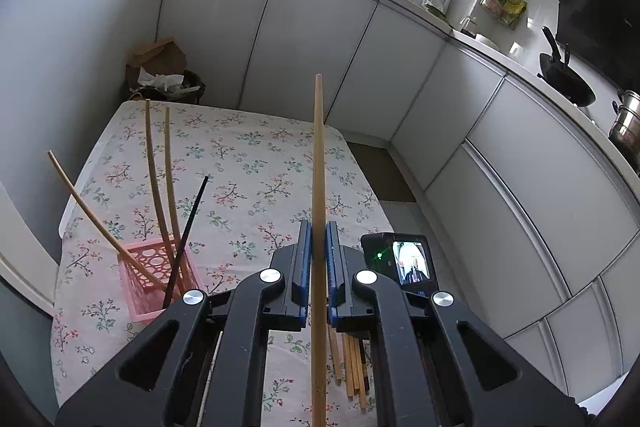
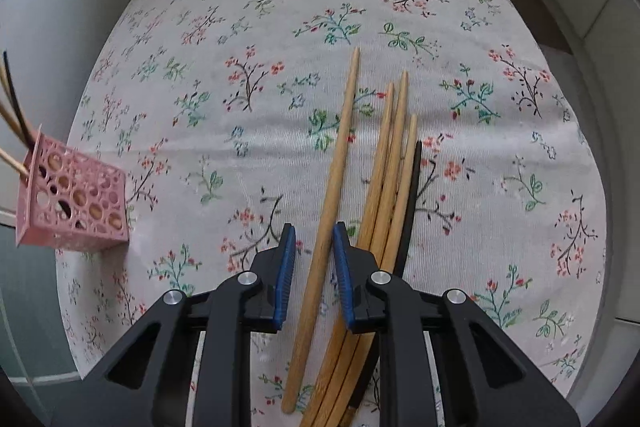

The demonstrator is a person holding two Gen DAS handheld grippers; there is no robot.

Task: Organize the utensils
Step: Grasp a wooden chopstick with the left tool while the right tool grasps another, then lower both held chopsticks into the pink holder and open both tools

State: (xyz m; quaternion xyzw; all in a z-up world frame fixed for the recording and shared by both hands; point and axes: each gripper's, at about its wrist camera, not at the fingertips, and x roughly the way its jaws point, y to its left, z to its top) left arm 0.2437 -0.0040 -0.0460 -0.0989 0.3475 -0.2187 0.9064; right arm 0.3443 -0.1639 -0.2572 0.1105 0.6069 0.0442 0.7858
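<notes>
My left gripper [image 1: 319, 227] is shut on a long wooden chopstick [image 1: 319, 147] that stands upright between its blue pads. To its left a pink perforated holder [image 1: 148, 267] holds three wooden chopsticks and a black one [image 1: 188, 227], all leaning. In the right wrist view my right gripper [image 2: 314, 231] points down at the table, open, its jaws astride a single wooden chopstick [image 2: 340, 155] that lies flat, with a gap at the left pad. Just right of it lies a bundle of wooden chopsticks [image 2: 394, 155] with a black chopstick [image 2: 414, 187] along its edge. The pink holder [image 2: 76, 203] stands at the far left.
A floral tablecloth [image 2: 240, 27] covers the table, whose rounded edges fall away on all sides. Beyond the far edge stand white cabinets [image 1: 320, 39], and a bin with a brown paper bag [image 1: 160, 71] sits in the corner. A wok [image 1: 568, 79] rests on the counter.
</notes>
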